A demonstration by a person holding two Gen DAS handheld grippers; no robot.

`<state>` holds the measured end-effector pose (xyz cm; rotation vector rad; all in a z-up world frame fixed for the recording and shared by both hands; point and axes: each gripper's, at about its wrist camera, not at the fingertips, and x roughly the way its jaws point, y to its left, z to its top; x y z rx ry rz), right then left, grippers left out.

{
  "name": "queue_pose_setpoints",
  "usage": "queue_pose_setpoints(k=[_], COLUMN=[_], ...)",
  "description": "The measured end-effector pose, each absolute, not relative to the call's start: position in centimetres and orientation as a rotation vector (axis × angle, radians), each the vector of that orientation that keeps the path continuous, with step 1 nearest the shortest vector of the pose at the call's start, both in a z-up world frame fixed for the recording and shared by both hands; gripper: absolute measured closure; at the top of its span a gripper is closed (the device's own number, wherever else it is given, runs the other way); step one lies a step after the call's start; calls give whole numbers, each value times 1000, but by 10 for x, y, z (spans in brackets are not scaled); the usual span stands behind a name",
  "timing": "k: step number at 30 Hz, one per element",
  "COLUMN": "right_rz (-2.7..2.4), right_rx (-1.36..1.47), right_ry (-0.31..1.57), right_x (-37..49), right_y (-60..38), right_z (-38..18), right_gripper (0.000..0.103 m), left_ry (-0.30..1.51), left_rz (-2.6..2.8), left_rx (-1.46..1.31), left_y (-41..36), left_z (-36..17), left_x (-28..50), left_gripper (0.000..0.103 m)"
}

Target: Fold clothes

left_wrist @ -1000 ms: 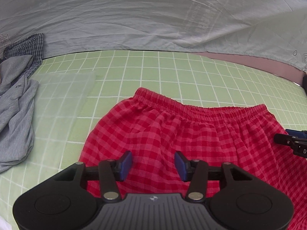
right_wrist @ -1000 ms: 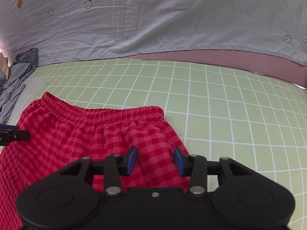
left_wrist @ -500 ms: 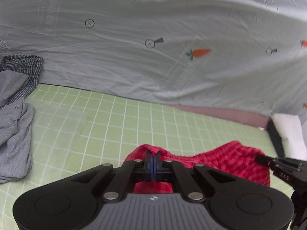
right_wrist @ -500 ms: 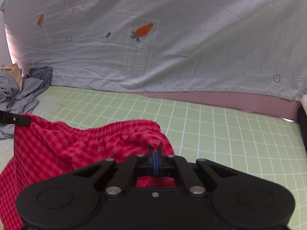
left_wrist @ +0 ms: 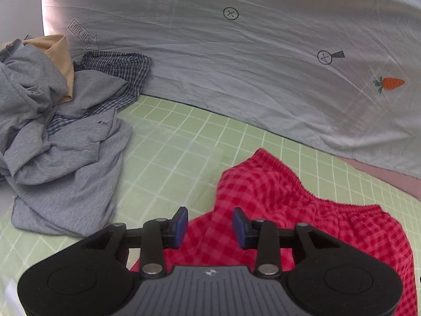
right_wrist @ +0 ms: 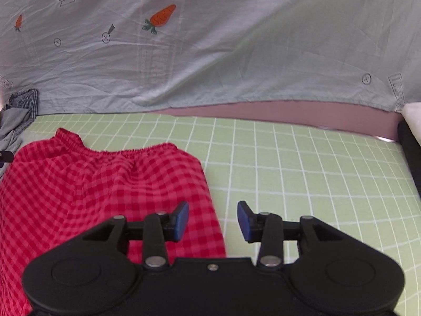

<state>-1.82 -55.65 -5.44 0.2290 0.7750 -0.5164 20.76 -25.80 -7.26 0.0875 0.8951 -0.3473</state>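
Red checked shorts (left_wrist: 284,210) with an elastic waistband lie on the green grid mat (left_wrist: 168,168); the waistband faces the far side. My left gripper (left_wrist: 210,223) is open just above the shorts' left part, blue pads apart with red cloth showing between them. In the right wrist view the shorts (right_wrist: 105,189) fill the lower left. My right gripper (right_wrist: 213,220) is open over their right edge, its left pad above the cloth and its right pad above the bare mat (right_wrist: 302,179). Neither holds anything.
A heap of grey, blue-checked and tan clothes (left_wrist: 58,121) sits at the left of the mat. A pale blue sheet with carrot prints (right_wrist: 210,52) hangs behind. A pink strip (right_wrist: 289,113) borders the mat's far side. A dark bar (right_wrist: 410,152) stands at the right.
Both grippers were shut on the shorts and holding them lifted half a second ago. Now both are open and the shorts lie flat on the mat.
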Motion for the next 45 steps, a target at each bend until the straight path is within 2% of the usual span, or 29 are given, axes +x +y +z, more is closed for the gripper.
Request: queue_pose_setpoints(k=[1, 3, 8, 15, 24, 26, 27, 28, 29, 30, 32, 38, 41, 42, 43, 45], right_rz=[-524, -549, -583, -615, -623, -623, -619, -616, -614, -611, -606, -668, -705, -699, -692, -708], right_rx=[249, 290, 370, 450, 495, 503, 511, 502, 492, 481, 460, 405, 404, 392, 379, 346], right_ry=[796, 836, 886, 907, 928, 933, 937, 938, 939, 940, 942, 887, 868, 896, 928, 977], right_x=[-28, -44, -75, -108, -119, -120, -120, -121, -121, -121, -122, -146, -167, -168, -169, -171], right_y=[-557, -559, -563, -565, -563, -563, -563, -562, -561, -560, -558, -559, -560, -558, -556, -549], right_z=[-58, -66, -77, -82, -87, -89, -89, -89, -88, -88, -87, -62, -51, -55, -59, -68], right_gripper=[60, 58, 56, 56, 56, 56, 56, 57, 59, 61, 99, 103, 103, 103, 102, 98], left_ry=[903, 919, 972, 975, 1044, 1050, 1050, 1051, 1051, 1052, 1053, 1075, 1145, 1152, 1156, 1147], left_rz=[-343, -333, -251, -102, -248, -262, -265, -269, -272, -275, -279, -254, -241, -232, -224, -204], left_rx=[96, 113, 149, 35, 37, 59, 64, 70, 76, 82, 95, -7, -26, -2, 21, 32], left_y=[-251, -238, -204, -152, -165, -171, -171, -172, -173, -173, -174, -135, -125, -126, -127, -128], left_z=[-75, -79, -94, -94, -107, -110, -109, -108, -108, -107, -104, -71, -78, -82, -85, -85], left_x=[203, 195, 177, 184, 188, 183, 182, 180, 178, 177, 173, 148, 130, 124, 119, 113], left_gripper=[55, 49, 49, 49, 51, 54, 68, 91, 101, 102, 103, 102, 102, 101, 95, 93])
